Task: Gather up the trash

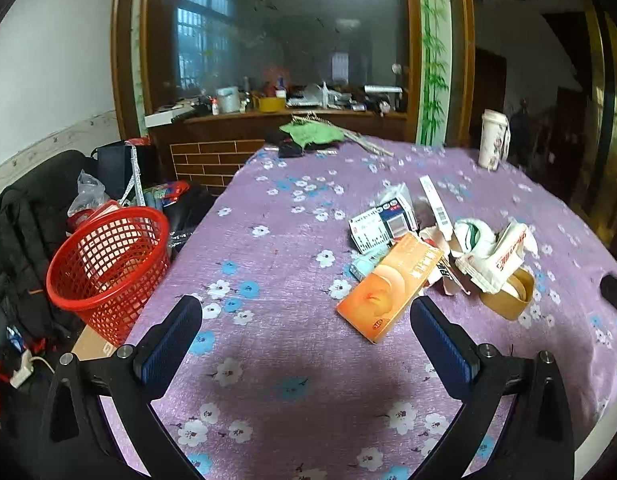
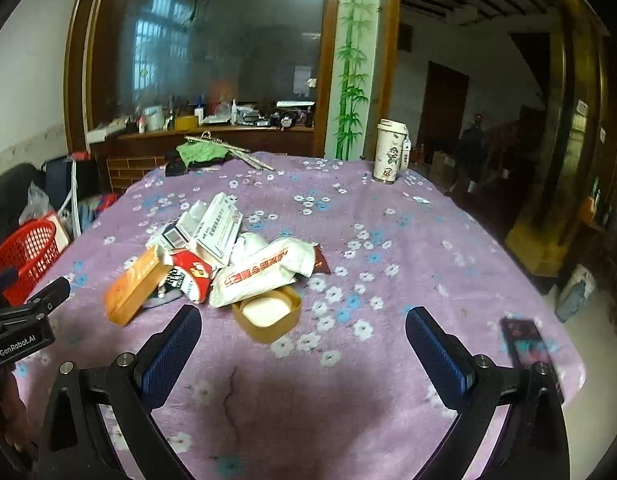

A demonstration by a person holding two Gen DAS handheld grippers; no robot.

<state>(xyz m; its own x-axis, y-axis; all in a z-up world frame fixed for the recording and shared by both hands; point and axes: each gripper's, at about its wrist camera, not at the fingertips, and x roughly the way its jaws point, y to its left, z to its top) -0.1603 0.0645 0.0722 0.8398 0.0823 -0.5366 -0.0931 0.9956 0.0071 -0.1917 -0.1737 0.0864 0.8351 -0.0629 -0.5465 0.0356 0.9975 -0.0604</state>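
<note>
Left wrist view shows your red basket (image 1: 108, 268) apparently empty, the trash pile (image 1: 428, 252) untouched on the table, and both left gripper (image 1: 304, 336) and right gripper (image 2: 304, 340) spread wide, gripping nothing.

The small tan tub (image 2: 267, 312) with a white inside sits on the purple flowered cloth (image 2: 388, 264), just ahead of the right gripper (image 2: 304, 330), whose blue-padded fingers stand wide apart with nothing between them. Touching the tub's far rim lies a white wrapper with red lettering (image 2: 260, 272). Left of the tub rests an orange box (image 2: 134, 290); behind it, white cartons (image 2: 218, 228) are piled. Far left of the tub stands a red basket (image 2: 24, 256). Right of the tub lies a dark, blurred flat thing (image 2: 524, 340), perhaps a phone.
</note>
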